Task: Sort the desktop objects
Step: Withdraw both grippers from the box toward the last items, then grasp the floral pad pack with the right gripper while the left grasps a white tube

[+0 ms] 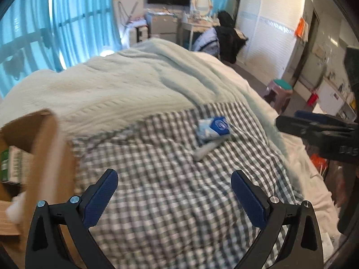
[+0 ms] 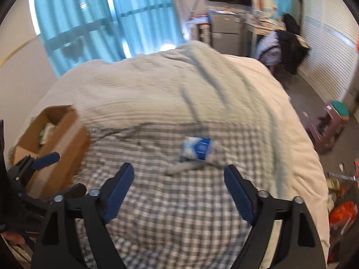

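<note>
A crumpled blue-and-white plastic packet (image 2: pixel 197 149) lies on the grey-and-white checked sheet (image 2: pixel 170 210), roughly mid-bed, with a pale grey tube-like object (image 2: pixel 182 168) touching its near edge; motion blur makes it hard to say whether that tube is a separate thing or part of the packet. These look like the items left to sort.

The right gripper (image 2: pixel 179 180) hangs above the sheet just short of the tube, its blue-padded jaws spread wide with nothing between them. The left gripper (image 1: pixel 174 187) is likewise wide open and empty, nearer the open brown cardboard box (image 1: pixel 48 148) at the left edge of the bed, where a green-and-white carton (image 2: pixel 46 132) already sits inside.

By my reading, the step in hand is the reach for the next item, with the box as the bin. The next move calls for the right gripper to go forward and down, straddle the packet or the tube across its narrow side, and close without pinching the loose sheet beneath.

There is ample open room: the checked sheet around the packet is bare, and the pale ribbed knit blanket (image 1: pixel 116 89) beyond it is clear too. The bed's right edge falls away to a cluttered floor, so a nudged item could roll off that way. The box's raised flap is the one rim to clear on the carry leftward.
</note>
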A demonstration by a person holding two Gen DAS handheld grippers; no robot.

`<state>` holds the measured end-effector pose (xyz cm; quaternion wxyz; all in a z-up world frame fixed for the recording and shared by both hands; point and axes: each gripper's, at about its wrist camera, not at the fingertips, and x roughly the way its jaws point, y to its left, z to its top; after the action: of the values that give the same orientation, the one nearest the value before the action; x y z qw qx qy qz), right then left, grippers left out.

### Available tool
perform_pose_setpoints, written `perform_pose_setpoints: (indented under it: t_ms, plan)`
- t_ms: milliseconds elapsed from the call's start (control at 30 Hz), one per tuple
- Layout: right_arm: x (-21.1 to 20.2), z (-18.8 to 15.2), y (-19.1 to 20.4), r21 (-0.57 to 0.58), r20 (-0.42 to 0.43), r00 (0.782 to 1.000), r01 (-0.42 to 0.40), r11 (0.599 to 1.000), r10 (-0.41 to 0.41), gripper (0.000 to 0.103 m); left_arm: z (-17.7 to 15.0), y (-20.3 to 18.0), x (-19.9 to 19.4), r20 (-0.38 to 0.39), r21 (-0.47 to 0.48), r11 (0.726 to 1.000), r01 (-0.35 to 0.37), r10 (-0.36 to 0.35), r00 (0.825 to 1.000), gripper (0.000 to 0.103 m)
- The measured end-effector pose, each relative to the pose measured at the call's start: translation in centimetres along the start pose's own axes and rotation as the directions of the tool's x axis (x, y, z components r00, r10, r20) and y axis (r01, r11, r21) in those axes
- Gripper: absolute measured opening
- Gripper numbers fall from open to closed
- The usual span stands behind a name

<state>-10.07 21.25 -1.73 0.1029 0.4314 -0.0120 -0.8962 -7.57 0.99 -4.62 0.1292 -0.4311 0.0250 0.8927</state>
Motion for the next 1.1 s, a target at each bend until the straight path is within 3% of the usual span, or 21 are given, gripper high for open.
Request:
perform_pose_setpoints:
  t_ms: [267, 400, 567, 633, 700, 767, 900, 1100]
  plan:
    - [3.0, -2.3, -7.8, 0.08, -0.049, 0.999, 0.008, 0.997, -0.004, 0.085, 0.6, -5.3, 9.5, -0.002, 0.117, 0.991, 0.066, -0.067, 0.998, 0.101]
    - [4.6, -3.1, -9.8, 0.125, -0.073, 0.997, -0.002, 0.992, 0.011, 0.085, 1.3, -6.5, 14.3, -0.056, 0.165, 0.985, 0.056, -0.048, 0.997, 0.077]
    - [6.6, -3.1, -10.6, 0.122, -0.087, 0.996, -0.009, 0.992, 0.02, 0.085, 1.4, -6.7, 18.2, -0.105, 0.192, 0.978, 0.085, -0.065, 0.992, 0.073]
    - [7.2, -2.8, -10.5, 0.111, -0.086, 0.996, -0.01, 0.994, 0.02, 0.085, 1.0, -7.1, 19.9, -0.179, 0.215, 0.967, 0.139, -0.101, 0.979, 0.055]
    - [7.8, -2.4, -10.3, 0.094, -0.085, 0.996, -0.007, 0.996, 0.015, 0.085, 0.9, -7.2, 20.0, -0.19, 0.248, 0.955, 0.161, -0.115, 0.975, 0.02]
    - [8.3, -1.9, -9.8, 0.066, -0.08, 0.997, -0.007, 0.998, 0.012, 0.085, 1.2, -6.9, 19.5, -0.203, 0.257, 0.946, 0.198, -0.148, 0.968, 0.015]
    - [9.3, -0.8, -7.9, -0.015, -0.062, 0.997, -0.041, 0.999, 0.04, 0.085, 1.6, -4.4, 17.2, -0.218, 0.115, 0.963, 0.244, -0.215, 0.952, 0.013]
    - [12.2, 0.0, -3.7, -0.121, -0.12, 0.98, -0.171, 0.978, 0.156, 0.085, 1.6, -0.9, 13.2, -0.231, 0.08, 0.971, 0.225, -0.201, 0.952, 0.013]
